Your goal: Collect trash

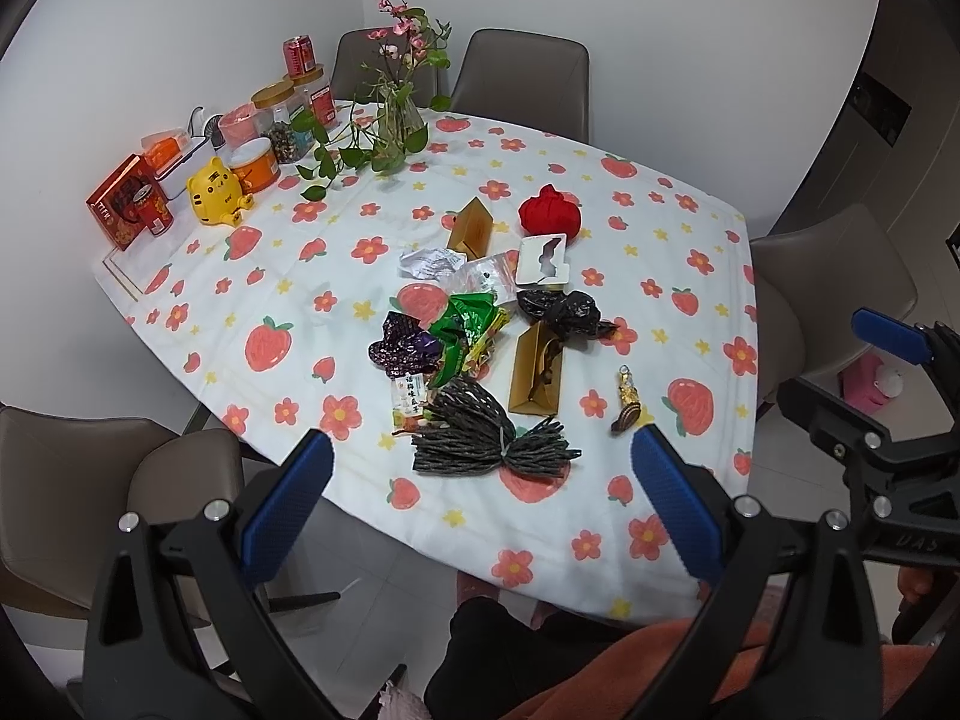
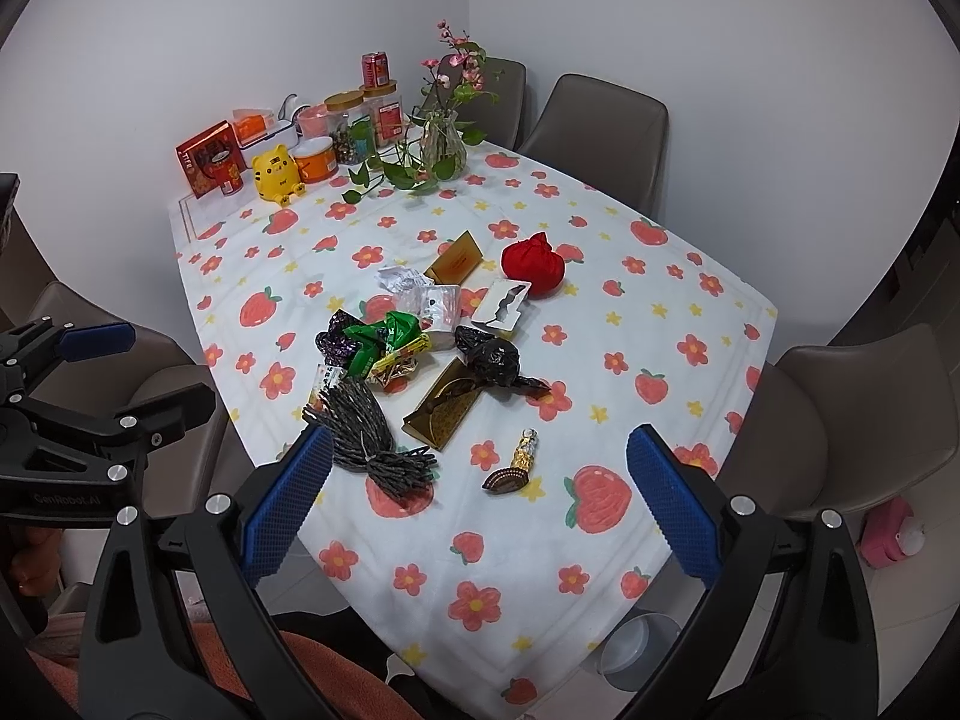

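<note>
While both grippers hover, fingers (image 1: 312,468) spread wide, empty, above trash (image 1: 474,336)

Litter pile (image 2: 414,360) crowds the worktop (image 2: 600,540) centre. Bare cloth lies open from 3 to 6 o'clock. Jars (image 2: 360,120) and vase (image 2: 443,144) block 11 o'clock; chairs (image 2: 600,114) ring the edges.

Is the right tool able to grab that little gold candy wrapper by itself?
Probably yes. The right tool is open and empty, and the gold candy wrapper lies alone on the tablecloth, apart from the rope bundle, with nothing between.
</note>
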